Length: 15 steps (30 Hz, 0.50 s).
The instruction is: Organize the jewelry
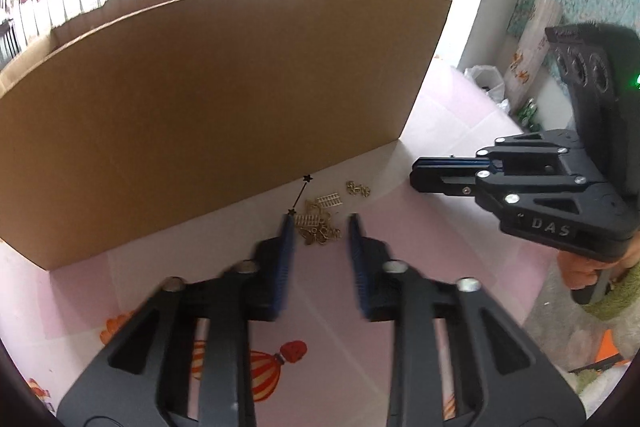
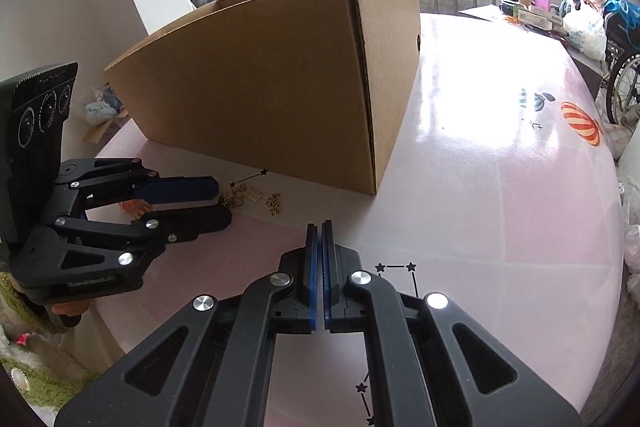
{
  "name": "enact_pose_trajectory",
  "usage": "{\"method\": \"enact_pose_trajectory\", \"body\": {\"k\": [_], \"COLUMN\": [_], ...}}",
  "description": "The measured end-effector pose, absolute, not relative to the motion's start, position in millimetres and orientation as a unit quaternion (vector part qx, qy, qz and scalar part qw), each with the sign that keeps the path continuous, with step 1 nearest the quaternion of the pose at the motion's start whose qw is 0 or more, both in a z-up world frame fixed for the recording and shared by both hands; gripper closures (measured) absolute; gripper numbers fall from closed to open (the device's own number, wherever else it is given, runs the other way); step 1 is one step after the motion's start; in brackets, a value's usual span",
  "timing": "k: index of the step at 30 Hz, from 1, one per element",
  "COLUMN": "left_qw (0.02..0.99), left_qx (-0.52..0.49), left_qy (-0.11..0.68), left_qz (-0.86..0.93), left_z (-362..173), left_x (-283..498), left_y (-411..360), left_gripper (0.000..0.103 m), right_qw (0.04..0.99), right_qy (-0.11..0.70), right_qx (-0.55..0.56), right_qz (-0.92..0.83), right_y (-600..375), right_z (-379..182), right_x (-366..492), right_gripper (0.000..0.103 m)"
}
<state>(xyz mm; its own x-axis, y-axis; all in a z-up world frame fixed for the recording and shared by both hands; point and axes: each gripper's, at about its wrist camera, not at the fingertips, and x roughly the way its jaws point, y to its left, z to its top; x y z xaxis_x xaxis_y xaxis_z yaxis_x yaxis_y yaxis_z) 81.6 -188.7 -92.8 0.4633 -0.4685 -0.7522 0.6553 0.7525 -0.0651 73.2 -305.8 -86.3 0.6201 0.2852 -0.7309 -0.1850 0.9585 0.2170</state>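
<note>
Reaching toward a small heap of gold jewelry (image 1: 320, 223) on a pink table (image 2: 500, 187), the left gripper (image 1: 320, 223) comes in with its blue-padded fingers (image 1: 286, 251) parted on either side of the pile, not yet pressing on any piece. The tangle of chains and ladder-like charms lies just in front of the near wall of a large cardboard box (image 1: 208, 107), with a separate gold cluster (image 1: 357, 189) just beside it, toward the box's corner. The right gripper (image 2: 319, 227) hangs over bare tabletop near that corner, its fingers pressed together and holding nothing. Judging by this, the sorting has barely begun: every visible piece sits loose on the table, none lifted or set apart, and whether anything lies inside the box cannot be told. The box wall crowds the heap from behind, leaving little room beyond it, and the tangled chains may well come up in a clump. Printed stars and striped balloons (image 2: 580, 125) on the cloth, plus bags (image 2: 584, 31) at the table's far edge, are the only other clutter.
</note>
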Motion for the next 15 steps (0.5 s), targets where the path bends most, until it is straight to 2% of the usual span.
{"method": "enact_pose_trajectory", "body": {"k": [2,10,11,12,15], "left_qw": [0.848,0.848,0.846,0.844,0.842], "left_qx": [0.119,0.110,0.105,0.094,0.058], "left_qy": [0.396,0.398,0.402,0.407,0.405], "left_qz": [-0.331,-0.333,-0.333,-0.337,-0.351], "left_z": [-92.6,-93.6,-93.3,-92.1,-85.2], "left_x": [81.6,76.9,76.9,76.6,73.2], "left_y": [-189.0,-174.9,-171.9,-166.3,-150.9], "left_gripper": [0.094,0.094,0.096,0.103,0.103], "right_qw": [0.898,0.897,0.897,0.896,0.896], "right_qy": [0.415,0.414,0.414,0.415,0.415], "right_qx": [0.068,0.083,0.083,0.083,0.084], "right_qz": [0.131,0.133,0.133,0.134,0.135], "right_y": [-306.7,-312.0,-311.9,-312.0,-310.9], "right_z": [-86.8,-87.0,-86.8,-86.7,-87.0], "right_x": [73.0,71.1,70.8,70.7,70.5], "right_gripper": [0.101,0.101,0.101,0.101,0.101]}}
